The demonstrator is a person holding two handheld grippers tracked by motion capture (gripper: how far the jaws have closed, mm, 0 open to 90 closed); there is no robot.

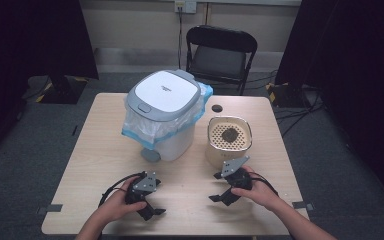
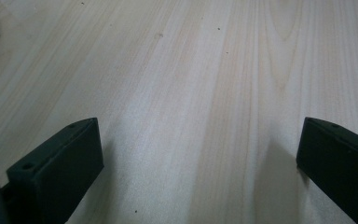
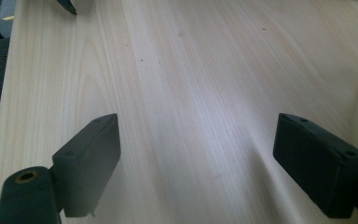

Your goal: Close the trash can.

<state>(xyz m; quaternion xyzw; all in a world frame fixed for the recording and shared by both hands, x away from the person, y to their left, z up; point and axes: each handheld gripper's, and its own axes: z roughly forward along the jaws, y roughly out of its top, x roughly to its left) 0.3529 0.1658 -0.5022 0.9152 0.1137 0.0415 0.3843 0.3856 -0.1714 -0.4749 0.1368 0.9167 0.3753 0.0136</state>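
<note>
The cream strainer basket (image 1: 229, 140) stands on the table (image 1: 95, 150) just right of the white lidded bin (image 1: 164, 117), with a dark clump lying on its perforated insert. The bin wears a blue-edged plastic liner bag (image 1: 145, 131) folded out over its rim, and its grey-white lid is down. Behind the basket, a small black disc (image 1: 217, 108) lies near the table's far edge.

The likely hazard: the basket looks light and round-walled, so a grab low on its near rim could tip it and spill the clump. The closed lid also blocks any emptying into the bin, and the loose liner could snag a jaw.

The right gripper (image 1: 224, 196) sits just in front of the basket, jaws wide apart and empty. The left gripper (image 1: 149, 209), in front of the bin, also gapes wide, holding nothing.
</note>
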